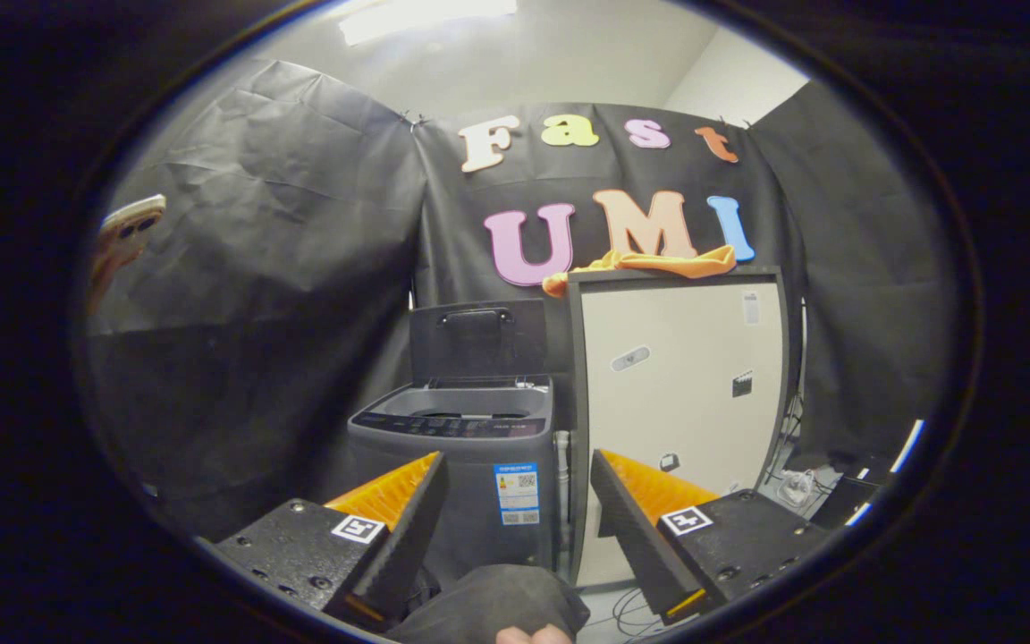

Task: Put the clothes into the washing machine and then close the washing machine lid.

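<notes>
A grey top-loading washing machine stands on the floor ahead of my fingers, its lid raised upright at the back. An orange garment lies draped on top of a tall white cabinet just right of the machine. My gripper is open, held well short of both, with nothing between the fingers. The washer's front shows in the gap between them.
Black cloth walls close in the booth at the left and behind. A phone is held up at the far left. Cables and a white plug block lie on the floor right of the cabinet. A dark sleeve is under the fingers.
</notes>
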{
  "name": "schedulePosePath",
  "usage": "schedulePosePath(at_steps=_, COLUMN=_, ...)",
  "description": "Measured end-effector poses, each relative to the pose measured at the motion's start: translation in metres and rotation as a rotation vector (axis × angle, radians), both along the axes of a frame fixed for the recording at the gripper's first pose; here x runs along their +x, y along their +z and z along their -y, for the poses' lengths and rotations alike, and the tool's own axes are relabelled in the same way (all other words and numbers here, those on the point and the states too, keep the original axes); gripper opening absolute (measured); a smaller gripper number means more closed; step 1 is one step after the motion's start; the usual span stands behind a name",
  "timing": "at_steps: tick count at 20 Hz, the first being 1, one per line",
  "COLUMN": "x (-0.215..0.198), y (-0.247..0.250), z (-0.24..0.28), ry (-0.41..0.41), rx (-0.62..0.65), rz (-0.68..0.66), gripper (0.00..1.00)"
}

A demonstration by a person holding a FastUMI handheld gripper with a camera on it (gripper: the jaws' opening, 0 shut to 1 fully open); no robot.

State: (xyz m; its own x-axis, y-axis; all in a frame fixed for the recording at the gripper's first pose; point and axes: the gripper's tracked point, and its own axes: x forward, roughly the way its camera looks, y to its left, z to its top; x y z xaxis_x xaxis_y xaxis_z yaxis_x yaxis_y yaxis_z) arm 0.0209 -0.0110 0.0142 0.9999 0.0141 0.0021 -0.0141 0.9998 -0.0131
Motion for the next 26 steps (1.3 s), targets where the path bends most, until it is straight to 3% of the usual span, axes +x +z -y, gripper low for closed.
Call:
schedulePosePath(at_steps=10, x=0.050, y=0.026, z=0.027, ry=-0.008, rx=0.014, rz=-0.009, gripper=0.97)
schedulePosePath(at_steps=26, x=0.158, y=0.120, z=0.105, ry=-0.038, rx=-0.012, rz=-0.003, gripper=0.97)
